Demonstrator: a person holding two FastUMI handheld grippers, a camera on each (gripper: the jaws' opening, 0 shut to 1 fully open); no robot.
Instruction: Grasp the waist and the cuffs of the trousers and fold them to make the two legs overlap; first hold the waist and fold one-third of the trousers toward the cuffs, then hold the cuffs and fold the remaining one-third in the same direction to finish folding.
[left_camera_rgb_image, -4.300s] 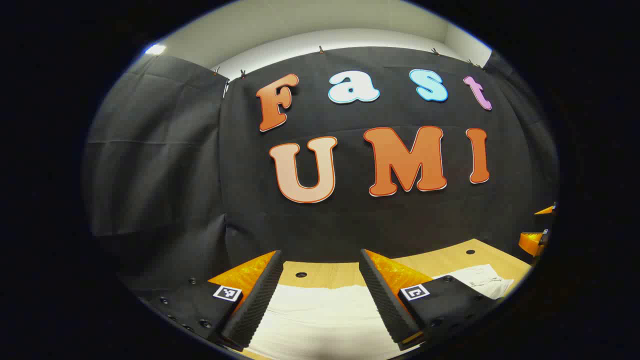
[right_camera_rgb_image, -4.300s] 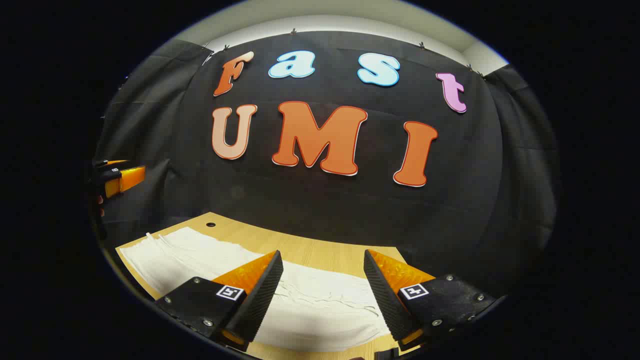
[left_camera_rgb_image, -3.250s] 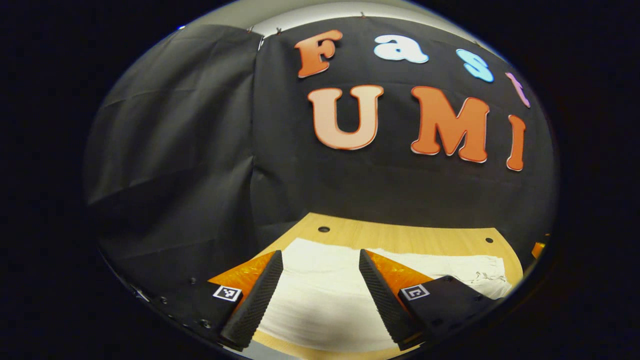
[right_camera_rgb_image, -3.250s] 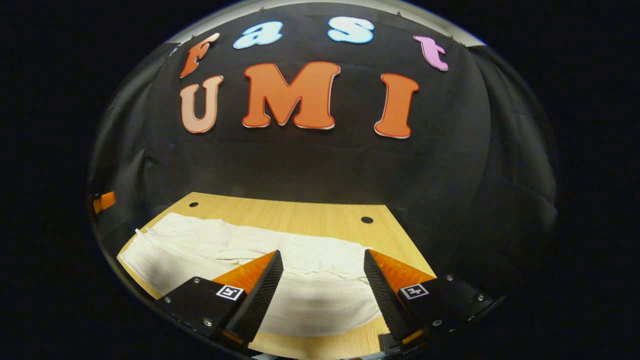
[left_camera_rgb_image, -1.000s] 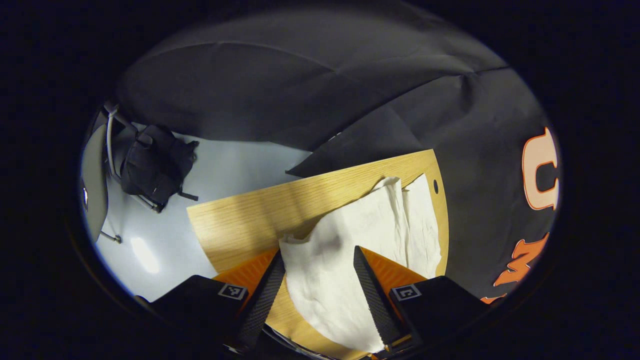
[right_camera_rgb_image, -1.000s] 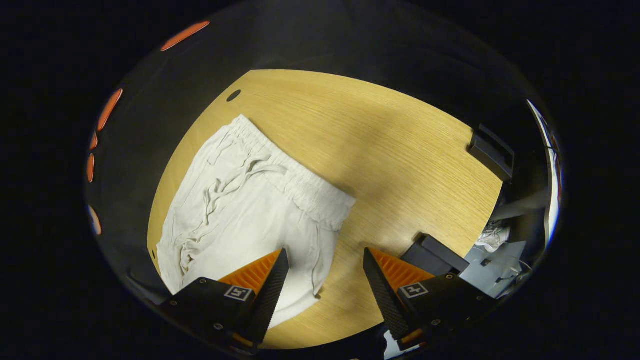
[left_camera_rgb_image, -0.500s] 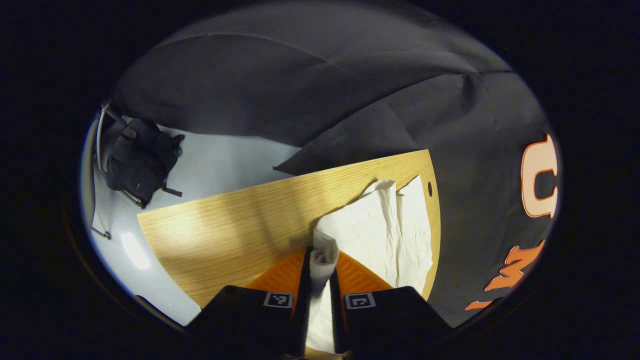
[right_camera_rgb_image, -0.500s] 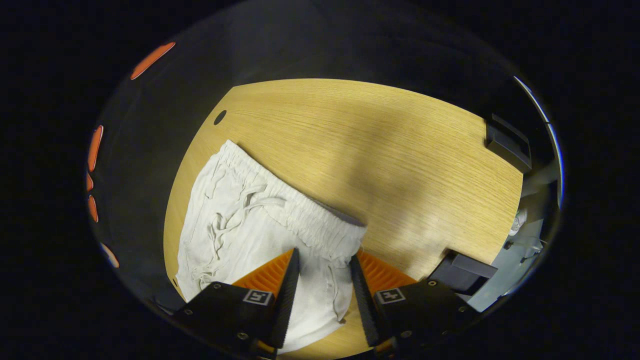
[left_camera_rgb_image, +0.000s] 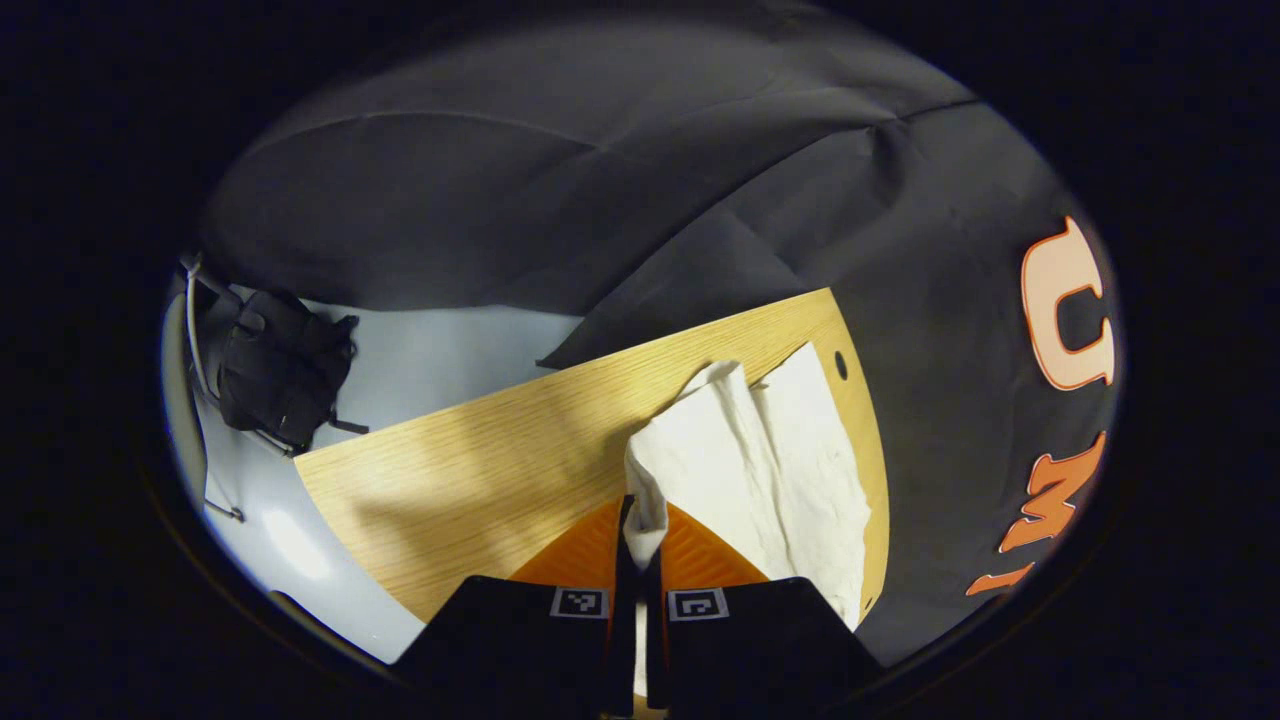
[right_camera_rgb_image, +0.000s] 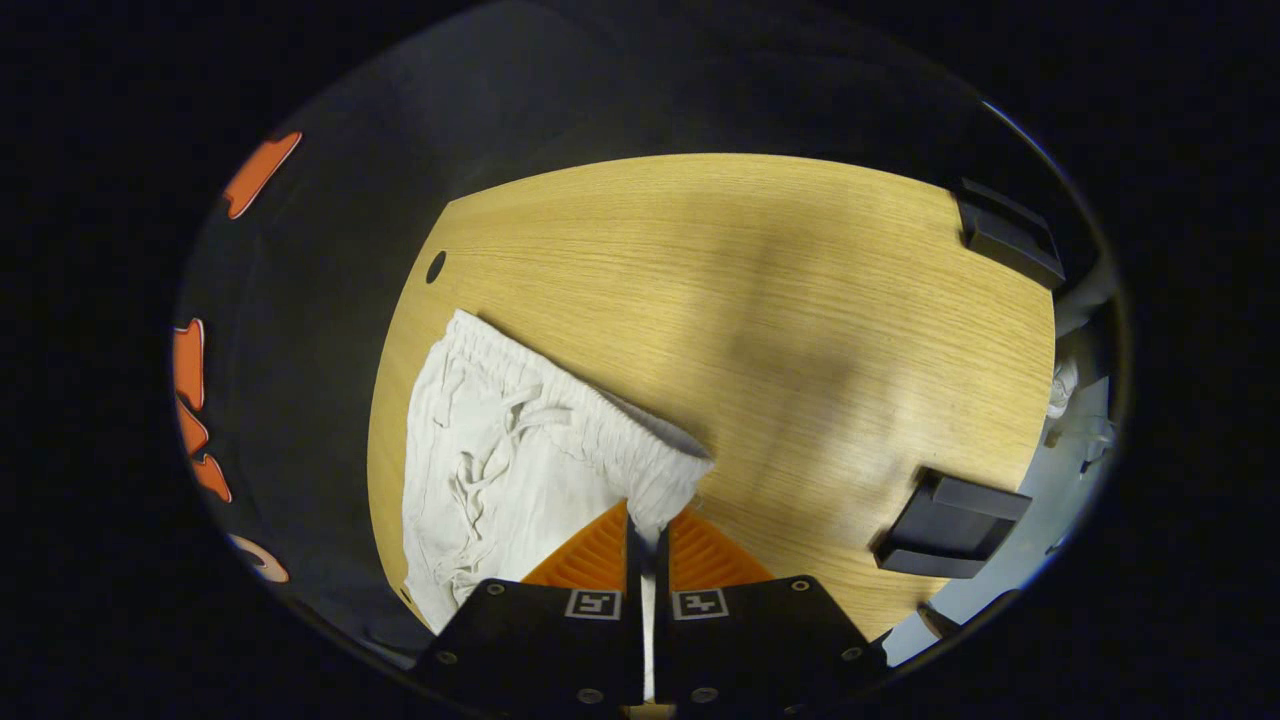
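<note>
Trousers (right_camera_rgb_image: 520, 470) are lying along the table's (right_camera_rgb_image: 780, 300) wall-side edge. Left gripper (left_camera_rgb_image: 637, 530) is pinching a cuff corner; right gripper (right_camera_rgb_image: 647, 535) is pinching the waist (right_camera_rgb_image: 590, 420) corner. Cloth is looking light, limp, prone to sagging: the gathered edges are probably giving the best hold.

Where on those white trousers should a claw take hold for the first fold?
Probably at the near corners. The right claw already pinches the trousers at the near end of the gathered waistband, and the left claw pinches a cuff corner, both coming in low over the table, where the edges lift easily.
</note>
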